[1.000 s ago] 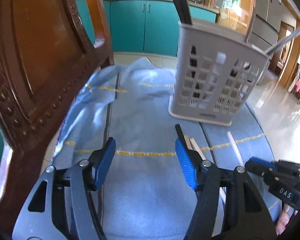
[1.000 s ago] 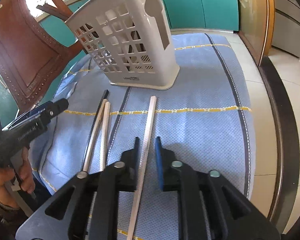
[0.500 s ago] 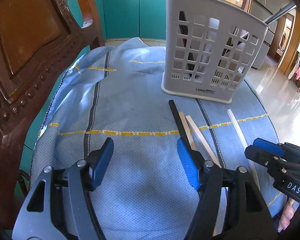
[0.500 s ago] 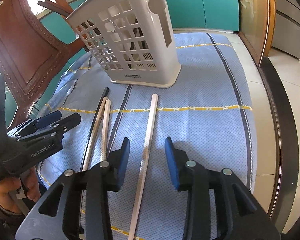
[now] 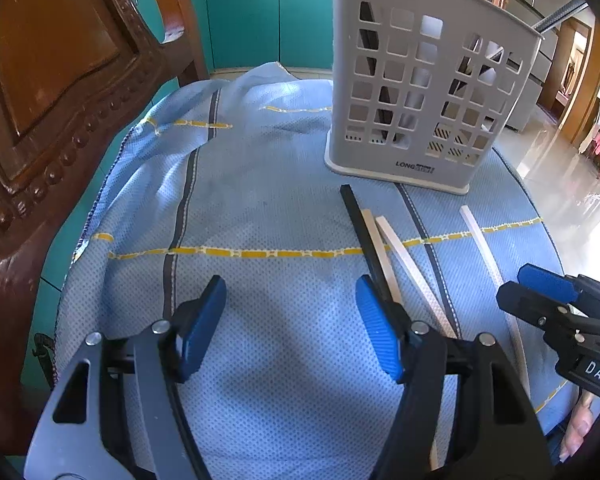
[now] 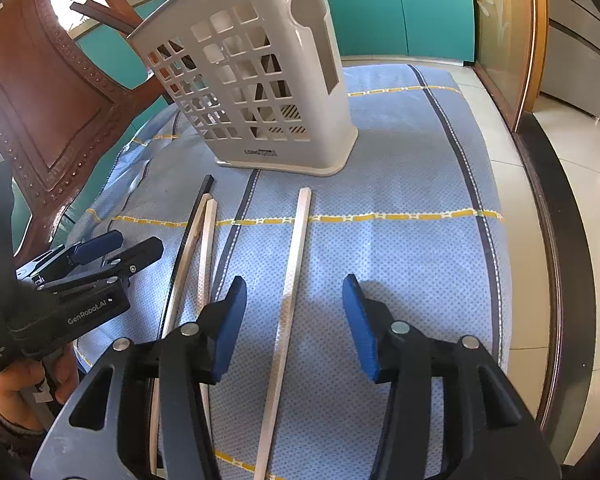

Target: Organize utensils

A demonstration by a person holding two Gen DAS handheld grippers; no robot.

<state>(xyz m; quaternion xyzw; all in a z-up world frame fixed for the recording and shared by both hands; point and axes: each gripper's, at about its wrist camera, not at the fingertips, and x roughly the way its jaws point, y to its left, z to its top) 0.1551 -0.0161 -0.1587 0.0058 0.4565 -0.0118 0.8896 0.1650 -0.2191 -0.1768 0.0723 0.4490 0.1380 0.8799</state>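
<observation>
The right hand-held gripper (image 6: 294,322) hung released, its blue pads either side of the lone pale chopstick (image 6: 289,292), which lay on the blue cloth (image 6: 400,184) toward the bench's right edge, short of the white utensil basket (image 6: 260,92) standing farther back. The left hand-held gripper (image 5: 290,320) was likewise released and empty, with a black chopstick (image 5: 364,240) and two pale ones (image 5: 404,256) just right of it. Judging from this, a good pickup meant lowering until the pads straddled the stick squarely, clamping near mid-length so it stayed level, then tipping it upright over the basket's opening.
</observation>
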